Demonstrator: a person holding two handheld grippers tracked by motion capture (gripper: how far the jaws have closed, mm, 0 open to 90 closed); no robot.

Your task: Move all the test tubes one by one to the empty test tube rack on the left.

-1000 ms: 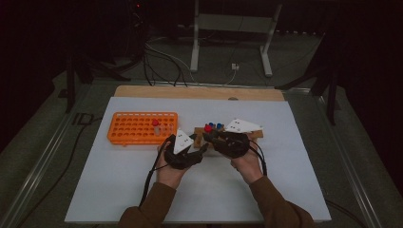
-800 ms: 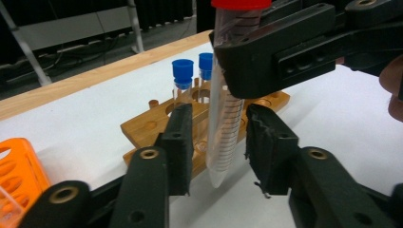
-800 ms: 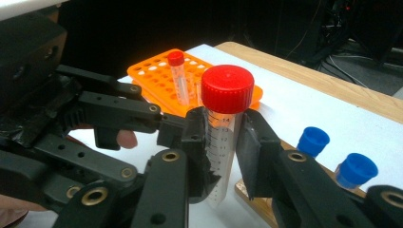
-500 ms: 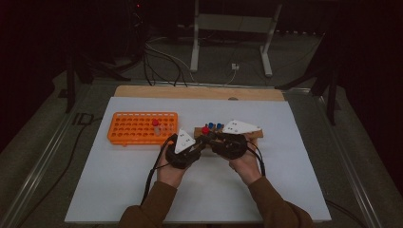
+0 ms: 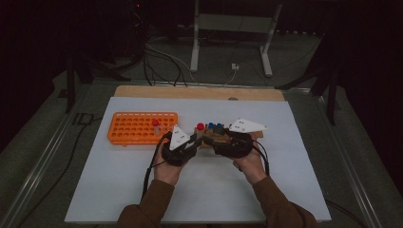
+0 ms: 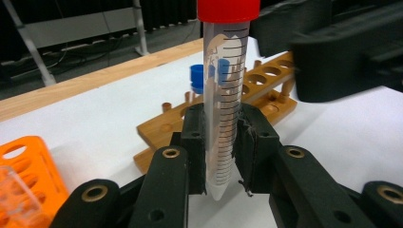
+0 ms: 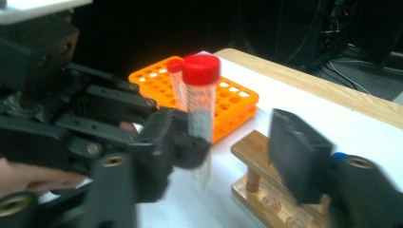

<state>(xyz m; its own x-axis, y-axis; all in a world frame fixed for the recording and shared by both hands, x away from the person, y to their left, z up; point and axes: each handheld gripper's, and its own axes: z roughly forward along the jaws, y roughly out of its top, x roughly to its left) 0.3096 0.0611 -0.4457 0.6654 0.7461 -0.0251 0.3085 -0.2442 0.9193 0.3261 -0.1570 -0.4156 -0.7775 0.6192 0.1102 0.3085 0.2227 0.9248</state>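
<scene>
A clear tube with a red cap (image 6: 223,118) stands upright between the pads of my left gripper (image 6: 221,142), which is shut on its lower half. In the high view that gripper (image 5: 192,140) meets my right gripper (image 5: 214,140) in front of the wooden rack (image 5: 254,135). In the right gripper view the tube (image 7: 199,95) stands between the jaws of my right gripper (image 7: 223,152). Those jaws have just been opening, and the right-hand pad now stands well off the tube. Two blue-capped tubes (image 6: 197,78) sit in the wooden rack (image 6: 161,128).
An orange rack (image 5: 138,128) lies left of the hands with one red-capped tube (image 5: 155,123) in it. Both racks rest on a white mat (image 5: 119,190). A wooden board (image 5: 199,92) edges the mat's far side, with cables and a stand base on the floor beyond.
Both hands have kept their place in front of the wooden rack. The high view is too small to show the jaws moving.
</scene>
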